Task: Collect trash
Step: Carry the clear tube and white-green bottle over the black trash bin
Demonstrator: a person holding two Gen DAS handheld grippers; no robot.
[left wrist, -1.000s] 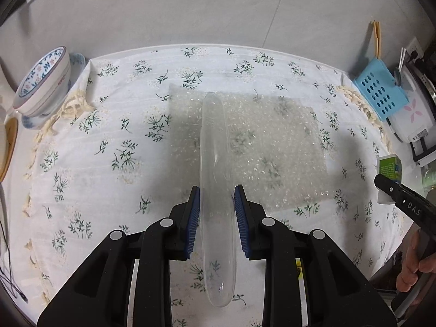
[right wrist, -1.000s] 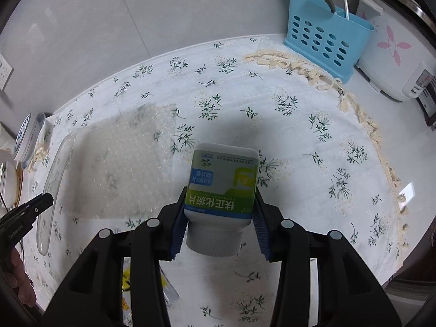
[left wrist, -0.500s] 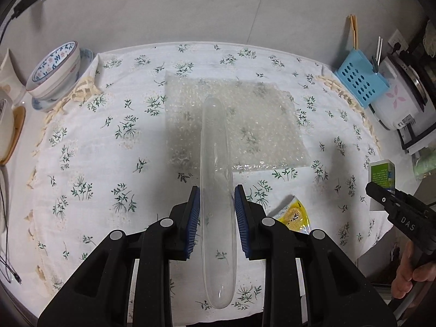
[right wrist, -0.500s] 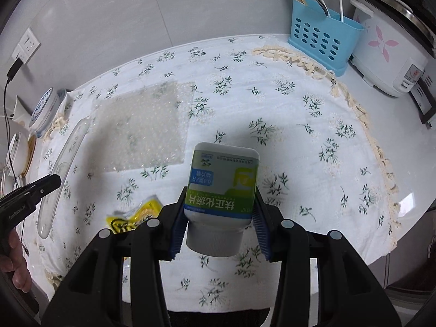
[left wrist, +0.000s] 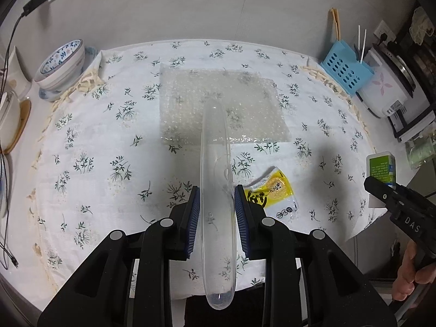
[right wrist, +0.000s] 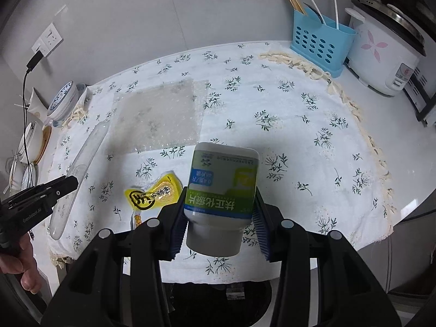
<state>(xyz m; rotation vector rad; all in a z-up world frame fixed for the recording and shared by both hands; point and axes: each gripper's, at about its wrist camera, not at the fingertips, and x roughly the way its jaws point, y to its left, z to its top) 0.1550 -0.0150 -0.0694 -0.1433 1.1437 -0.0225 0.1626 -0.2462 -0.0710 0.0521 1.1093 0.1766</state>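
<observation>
My left gripper [left wrist: 217, 214] is shut on a long clear plastic tube-shaped wrapper [left wrist: 215, 179], held lengthwise above the floral tablecloth; the same wrapper [right wrist: 79, 174] shows at the left of the right wrist view. My right gripper [right wrist: 218, 218] is shut on a white pill bottle with a green and blue label [right wrist: 220, 193], cap toward the camera; the bottle [left wrist: 380, 169] also appears at the right of the left wrist view. A yellow snack packet [left wrist: 269, 193] lies on the cloth near the front edge, seen again [right wrist: 152, 193] in the right wrist view. A sheet of bubble wrap [left wrist: 220, 109] lies flat behind it.
A blue utensil holder [right wrist: 318, 41] and a white rice cooker [right wrist: 384, 51] stand at the back right. Patterned bowls [left wrist: 61, 68] sit at the back left beside a wall socket with a cable. A dark bin opening [right wrist: 218, 299] lies below the table's front edge.
Both grippers have pulled back and up from the table with their items still held. The table's front edge and the yellow packet have come into view.
</observation>
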